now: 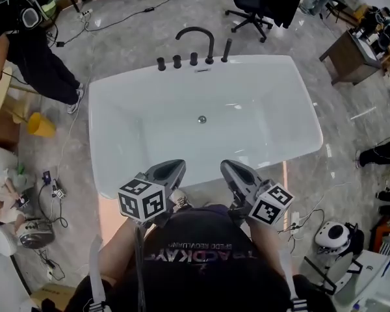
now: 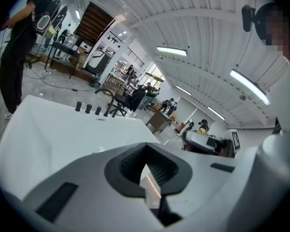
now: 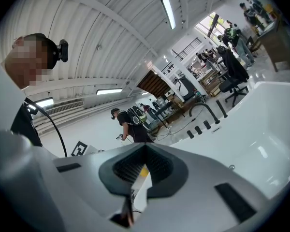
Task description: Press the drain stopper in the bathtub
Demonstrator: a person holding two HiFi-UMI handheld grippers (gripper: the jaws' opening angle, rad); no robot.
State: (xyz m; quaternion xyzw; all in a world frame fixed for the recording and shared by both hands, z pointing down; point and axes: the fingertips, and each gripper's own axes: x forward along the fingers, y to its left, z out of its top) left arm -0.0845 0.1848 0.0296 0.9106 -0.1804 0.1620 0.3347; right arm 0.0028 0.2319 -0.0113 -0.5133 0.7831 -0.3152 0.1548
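Note:
A white bathtub (image 1: 117, 103) fills the middle of the head view. Its small round metal drain stopper (image 1: 201, 119) lies on the tub floor toward the far end, below the black curved faucet (image 1: 196, 39) and its knobs. Both grippers hang near my body over the tub's near rim, well short of the stopper. My left gripper (image 1: 175, 168) is shut with nothing in it, and my right gripper (image 1: 229, 168) is shut and empty too. In the right gripper view the stopper (image 3: 231, 166) shows as a small dot right of the shut jaws (image 3: 144, 170). In the left gripper view the jaws (image 2: 146, 170) hide it.
A person in black (image 1: 26, 51) stands at the far left beside a yellow bucket (image 1: 41, 125). Cables and devices (image 1: 49, 200) lie on the floor left of the tub. An office chair (image 1: 250, 8) and a wooden cabinet (image 1: 351, 57) stand behind; white gear (image 1: 331, 236) sits right.

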